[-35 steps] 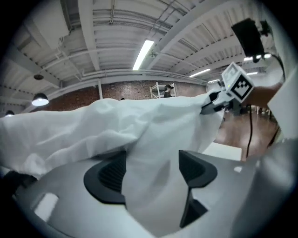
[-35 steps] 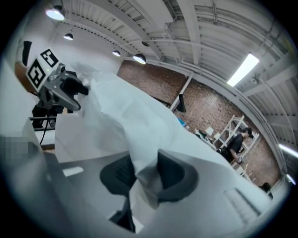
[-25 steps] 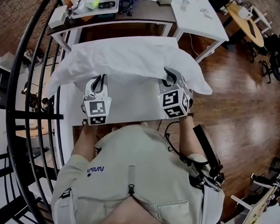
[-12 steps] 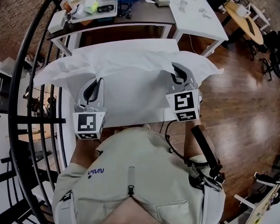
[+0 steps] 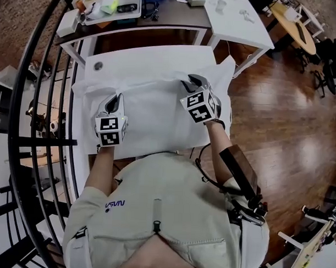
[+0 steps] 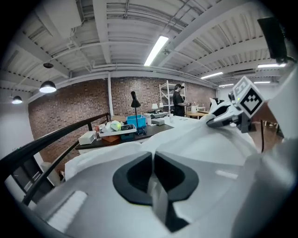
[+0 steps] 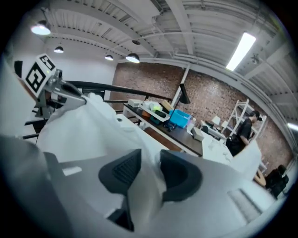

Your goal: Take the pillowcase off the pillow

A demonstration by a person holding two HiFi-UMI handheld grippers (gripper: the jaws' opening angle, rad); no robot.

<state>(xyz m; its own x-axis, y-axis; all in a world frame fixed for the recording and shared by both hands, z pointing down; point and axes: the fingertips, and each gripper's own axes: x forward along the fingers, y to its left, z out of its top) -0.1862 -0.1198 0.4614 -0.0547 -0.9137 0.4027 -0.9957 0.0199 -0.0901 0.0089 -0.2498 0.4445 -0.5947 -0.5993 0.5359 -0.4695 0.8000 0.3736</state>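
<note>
Moved since the earlier frames: the pillowcase (image 5: 148, 80), then lifted and billowing wide across the far side, now lies low and bunched on the white table (image 5: 160, 54). My right gripper (image 5: 190, 82) has shifted left and far.

- Table: its far-left corner is now uncovered, showing a small dark round item (image 5: 98, 65).
- Pillowcase: centre of the table, one corner overhanging the right edge. I cannot tell whether the pillow is still inside.
- Left gripper (image 5: 115, 98): pinched tight on a thin fold.
- Right gripper: jaws part-way apart, just been opening, with a thick fold filling the gap.

Risks, my judgement: the loosened right hold may drop its fold when I pull. The overhang may drag the cloth off the right edge.
</note>
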